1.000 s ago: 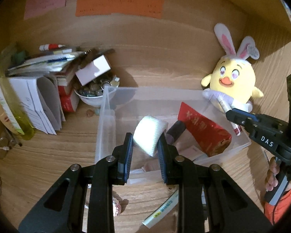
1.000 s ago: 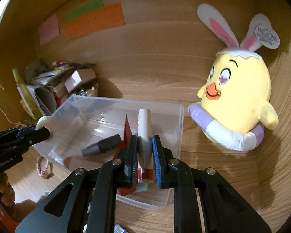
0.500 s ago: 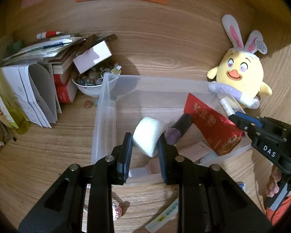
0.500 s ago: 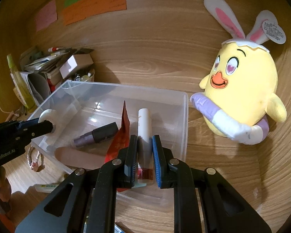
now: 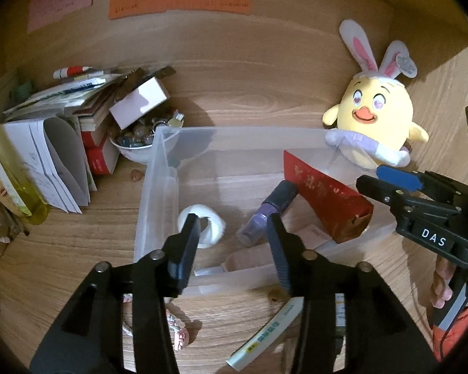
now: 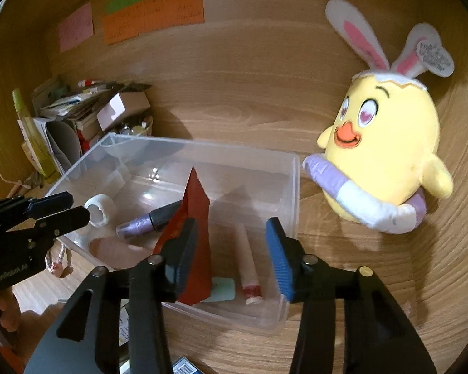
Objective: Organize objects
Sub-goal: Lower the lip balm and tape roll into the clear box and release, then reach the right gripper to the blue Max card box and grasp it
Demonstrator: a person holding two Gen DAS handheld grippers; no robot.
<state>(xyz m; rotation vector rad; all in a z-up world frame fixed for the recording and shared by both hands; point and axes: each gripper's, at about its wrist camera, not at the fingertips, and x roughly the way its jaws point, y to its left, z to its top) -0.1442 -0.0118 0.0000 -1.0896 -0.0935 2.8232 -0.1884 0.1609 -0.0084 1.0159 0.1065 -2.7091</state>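
Observation:
A clear plastic bin (image 5: 234, 131) (image 6: 202, 143) sits on the wooden desk. In it lie a white tape roll (image 5: 213, 227) (image 6: 99, 210), a purple bottle (image 5: 265, 215) (image 6: 140, 224), a red envelope (image 5: 324, 193) (image 6: 193, 205) standing on edge, and a white tube (image 6: 248, 265). My left gripper (image 5: 232, 227) (image 6: 79, 207) hovers over the bin's near left corner, jaws opening, with the tape roll loose below its left finger. My right gripper (image 6: 231, 233) (image 5: 371, 177) hangs over the bin's right end, jaws opening, with the tube lying free beneath.
A yellow plush chick (image 5: 374, 121) (image 6: 383, 155) leans on the back wall right of the bin. Left of it stand a pile of papers and books (image 5: 56, 143), a bowl of stones (image 5: 140, 146) and a yellow-green bottle (image 5: 21, 193). A white-green tube (image 5: 265, 333) and a cord (image 5: 177, 327) lie in front.
Both grippers opened. The tape roll dropped from the left jaws onto the bin floor, and the white tube fell from the right jaws into the bin beside the red envelope.

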